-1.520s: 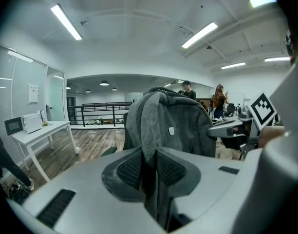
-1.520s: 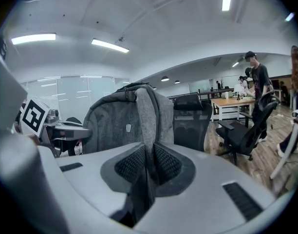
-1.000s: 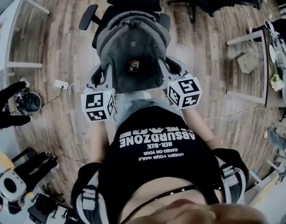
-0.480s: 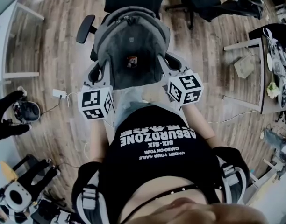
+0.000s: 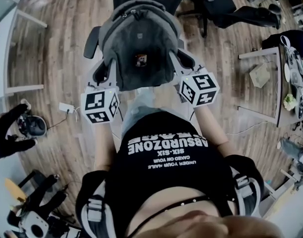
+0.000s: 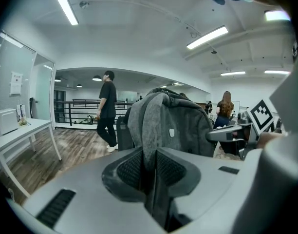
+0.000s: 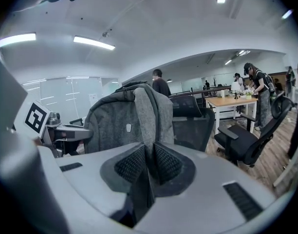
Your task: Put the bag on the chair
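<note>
Since the earlier head view, the grey backpack and both grippers have moved up the picture toward the black office chair. The bag now covers the seat, and only one armrest and the top of the backrest show around it. Whether it rests on the seat cannot be told.

The backpack hangs upright in front of the person, with its back panel facing them. The left gripper pinches the left shoulder strap, the ribbed pads pressed on the grey webbing from both sides. The right gripper clamps the right shoulder strap in the same way. Each strap runs up from the jaws to the top of the bag. The marker cubes sit level with each other on either side of the bag's lower edge.

A gloved hand shows at the left edge over the wooden floor.
</note>
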A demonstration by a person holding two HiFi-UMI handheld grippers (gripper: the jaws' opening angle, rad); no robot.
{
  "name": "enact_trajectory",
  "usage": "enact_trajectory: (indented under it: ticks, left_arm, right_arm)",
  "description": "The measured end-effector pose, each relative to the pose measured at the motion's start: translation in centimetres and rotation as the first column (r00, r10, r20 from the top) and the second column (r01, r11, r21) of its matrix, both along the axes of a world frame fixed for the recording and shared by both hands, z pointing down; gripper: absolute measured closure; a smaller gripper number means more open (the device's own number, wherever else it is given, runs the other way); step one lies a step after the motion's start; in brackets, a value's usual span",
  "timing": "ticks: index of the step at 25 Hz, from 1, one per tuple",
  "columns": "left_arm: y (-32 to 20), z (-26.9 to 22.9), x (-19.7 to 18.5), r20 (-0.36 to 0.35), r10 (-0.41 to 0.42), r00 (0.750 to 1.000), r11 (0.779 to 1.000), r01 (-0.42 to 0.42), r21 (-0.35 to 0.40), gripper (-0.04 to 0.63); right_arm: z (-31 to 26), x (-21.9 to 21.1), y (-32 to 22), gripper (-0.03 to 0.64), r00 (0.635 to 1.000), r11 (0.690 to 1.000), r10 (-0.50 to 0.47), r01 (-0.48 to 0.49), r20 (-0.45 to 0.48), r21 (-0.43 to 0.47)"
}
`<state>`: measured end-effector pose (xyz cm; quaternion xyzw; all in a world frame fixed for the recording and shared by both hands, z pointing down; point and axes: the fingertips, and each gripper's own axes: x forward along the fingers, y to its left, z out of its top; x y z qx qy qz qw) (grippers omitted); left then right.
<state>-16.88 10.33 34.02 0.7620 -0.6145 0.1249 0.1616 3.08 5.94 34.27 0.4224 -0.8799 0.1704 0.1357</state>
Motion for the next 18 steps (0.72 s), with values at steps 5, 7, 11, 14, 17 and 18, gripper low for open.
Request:
enact_trajectory:
  ticks: [5,7,11,14,17,18]
  left_arm:
    - [-4.4,0.2,-0.6,-0.004,0.046,0.999,0.999,-0.046,0.001,0.518]
    - [-6.0,0.2,-1.0,-0.006,0.063,0.998,0.998,-0.063,0.003,0.518]
    - [-8.7,0.0,-1.5,-0.007,0.093,0.996,0.996,-0.093,0.018,0.518]
    - [-10.6,-0.1,-1.5,-0.004,0.11,0.994,0.994,-0.11,0.03,0.518]
    - [-12.8,-0.3,-1.6,-0.002,0.119,0.993,0.992,-0.119,0.04,0.518]
    - [-13.5,-0.3,-1.7,-0.003,0.123,0.992,0.992,-0.123,0.041,0.518]
  right_arm:
    - [0.0,-0.3,-3.7,0.555,0.999,0.999,0.045,-0.045,-0.001,0.004]
    - [0.0,-0.6,-5.0,0.555,0.998,0.998,0.06,-0.06,0.001,0.007]
    - [-0.2,-1.1,-7.1,0.555,0.996,0.996,0.087,-0.087,0.002,0.018]
    - [-0.4,-0.9,-8.8,0.555,0.994,0.994,0.105,-0.105,0.006,0.028]
    - [-0.5,-0.9,-10.8,0.555,0.993,0.993,0.114,-0.114,0.008,0.037]
    - [-0.5,-1.0,-11.5,0.555,0.993,0.992,0.117,-0.118,0.007,0.038]
